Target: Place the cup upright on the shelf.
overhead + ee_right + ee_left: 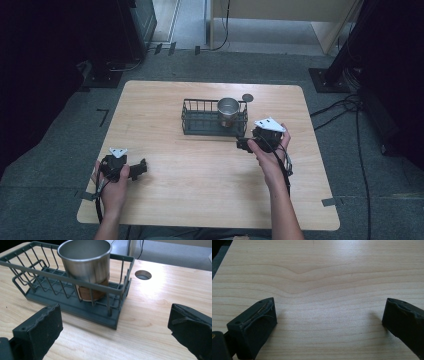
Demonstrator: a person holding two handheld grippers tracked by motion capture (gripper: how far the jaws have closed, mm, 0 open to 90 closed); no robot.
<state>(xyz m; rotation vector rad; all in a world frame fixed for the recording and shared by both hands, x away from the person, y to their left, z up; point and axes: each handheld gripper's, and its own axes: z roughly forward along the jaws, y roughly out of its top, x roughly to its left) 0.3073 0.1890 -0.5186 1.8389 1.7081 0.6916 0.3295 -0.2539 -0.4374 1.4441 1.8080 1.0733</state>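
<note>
Cup (pixel 85 262) in rack (pixel 37 265) — unlabelled

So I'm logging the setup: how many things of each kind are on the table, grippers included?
Racks: 1, the rack.
Cups: 1, the cup, standing in the rack.
Grippers: 2, the left gripper and the right gripper.
Total: 4.

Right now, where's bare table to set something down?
Bare wood between the left tool and right tool, and left of the wire rack. Crowded at the rack's right end: steel cup inside, right tool close by.
</note>
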